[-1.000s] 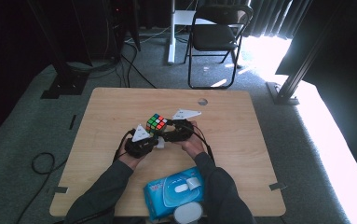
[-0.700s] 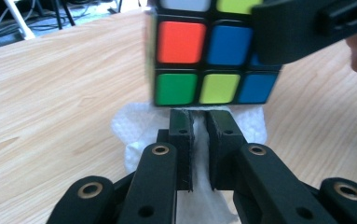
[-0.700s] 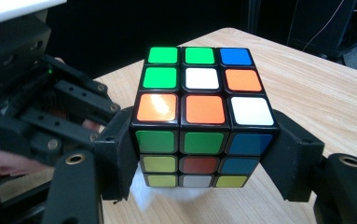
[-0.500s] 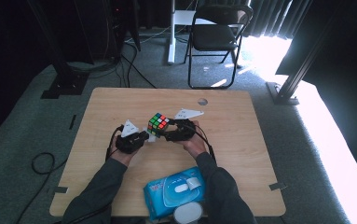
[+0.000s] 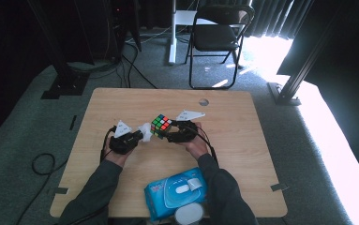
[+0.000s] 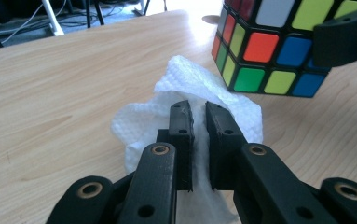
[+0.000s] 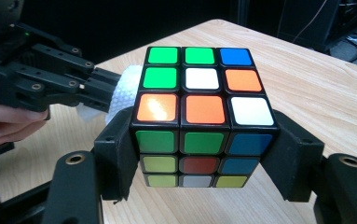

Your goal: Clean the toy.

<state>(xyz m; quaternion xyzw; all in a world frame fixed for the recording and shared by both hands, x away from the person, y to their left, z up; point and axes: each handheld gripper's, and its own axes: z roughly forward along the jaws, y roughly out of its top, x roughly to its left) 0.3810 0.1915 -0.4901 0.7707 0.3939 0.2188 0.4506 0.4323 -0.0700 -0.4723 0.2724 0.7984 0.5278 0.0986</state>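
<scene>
Right gripper view: scrambled cube [image 7: 203, 112] clamped in right claw [image 7: 203, 156] — left claw [image 6: 199, 122] pinching crumpled white tissue [image 6: 185, 93].

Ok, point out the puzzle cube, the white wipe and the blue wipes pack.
puzzle cube [image 7: 203, 109]: right gripper view, orange sticker on its top face.
white wipe [image 6: 192, 86]: left gripper view, crumpled upper fold.
blue wipes pack [image 5: 160, 191]: high view, blue wrapper left of its lid.

On the table [image 5: 243, 117], the cube [image 5: 161, 125] sits mid-table, clamped in the right gripper [image 5: 170, 132] just to its right. Left of the cube, touching or nearly so, lies the crumpled tissue [image 5: 145, 131] (pinched by the left gripper [image 5: 139, 136]). A wipes pack [image 5: 175, 193] lies at the near edge; a chair [image 5: 217, 37] stands beyond the far edge.
</scene>
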